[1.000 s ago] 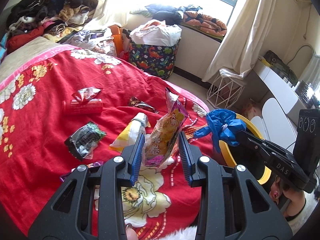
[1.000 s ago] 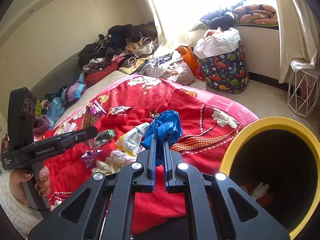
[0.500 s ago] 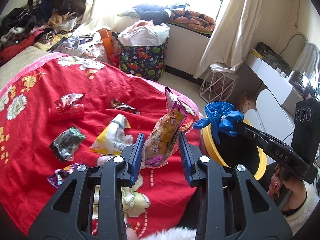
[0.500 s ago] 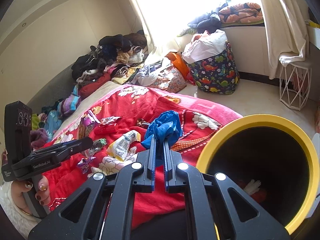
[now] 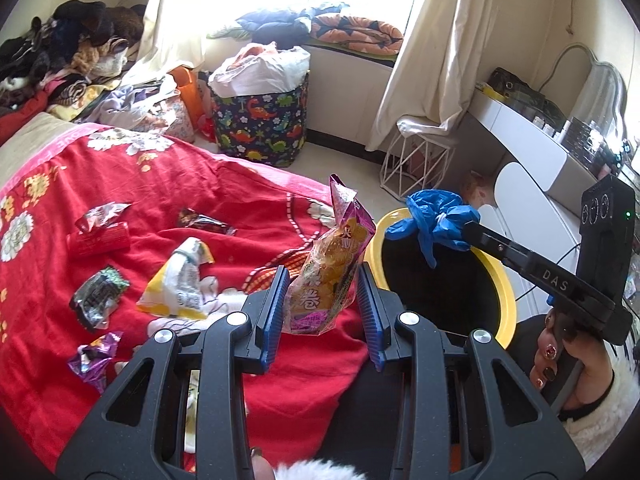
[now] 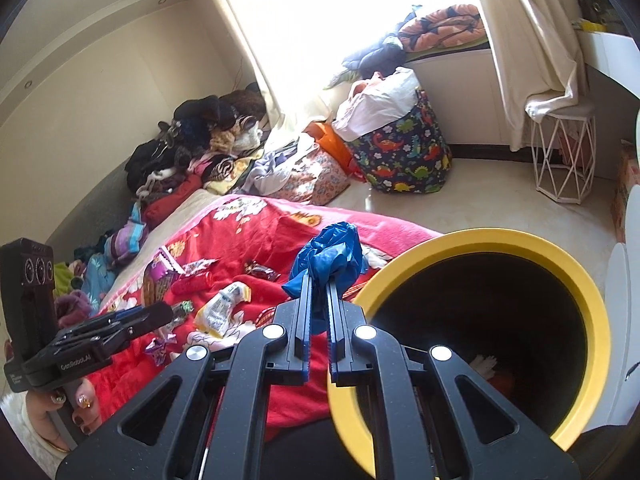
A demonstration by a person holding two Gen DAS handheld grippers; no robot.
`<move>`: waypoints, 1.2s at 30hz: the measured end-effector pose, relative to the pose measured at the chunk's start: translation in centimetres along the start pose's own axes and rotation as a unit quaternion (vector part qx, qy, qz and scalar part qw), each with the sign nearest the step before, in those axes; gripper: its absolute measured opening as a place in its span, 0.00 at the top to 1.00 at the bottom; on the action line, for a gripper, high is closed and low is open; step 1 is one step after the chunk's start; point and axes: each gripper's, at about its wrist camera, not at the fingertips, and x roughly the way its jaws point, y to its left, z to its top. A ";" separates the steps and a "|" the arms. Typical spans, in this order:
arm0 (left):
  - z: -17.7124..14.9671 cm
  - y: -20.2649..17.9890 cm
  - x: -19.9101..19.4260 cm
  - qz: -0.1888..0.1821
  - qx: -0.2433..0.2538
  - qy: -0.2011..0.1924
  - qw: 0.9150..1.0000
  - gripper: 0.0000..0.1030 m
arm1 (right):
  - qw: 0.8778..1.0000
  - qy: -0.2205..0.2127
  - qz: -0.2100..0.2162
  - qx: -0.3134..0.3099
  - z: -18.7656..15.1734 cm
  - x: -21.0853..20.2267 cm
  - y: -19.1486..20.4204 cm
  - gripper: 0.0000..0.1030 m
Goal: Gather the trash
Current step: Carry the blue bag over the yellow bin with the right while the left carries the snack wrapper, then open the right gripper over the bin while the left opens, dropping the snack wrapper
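Left wrist: left gripper [image 5: 323, 304] clamps crinkly snack bag [image 5: 328, 276]; right gripper [image 6: 319, 322] pinches crumpled blue bag [image 6: 328, 256] beside round yellow-rimmed bin [image 6: 516, 240].

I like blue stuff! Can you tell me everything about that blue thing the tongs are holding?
The blue bag is thin, crinkly plastic, scrunched into a ball with a loose tail hanging down. The right tongs are shut on its lower part. It hangs in the air at the near edge of the yellow bin, beside the red blanket. Only the tongs touch it.

Red floral blanket [image 5: 224, 184] carries scattered snack wrappers [image 5: 176, 284].
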 end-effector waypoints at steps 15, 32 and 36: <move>0.1 -3.8 1.8 -0.015 0.018 0.010 1.000 0.73 | 0.998 -0.018 -0.031 0.054 0.4 -2.4 -4.8 0.94; 0.1 -7.8 4.8 -0.036 0.040 0.024 0.998 0.73 | 0.994 -0.035 -0.077 0.063 0.4 -4.2 -8.0 0.94; -0.1 -8.5 5.9 -0.042 0.043 0.032 0.998 0.73 | 0.994 -0.031 -0.078 0.076 0.3 -4.3 -9.2 0.94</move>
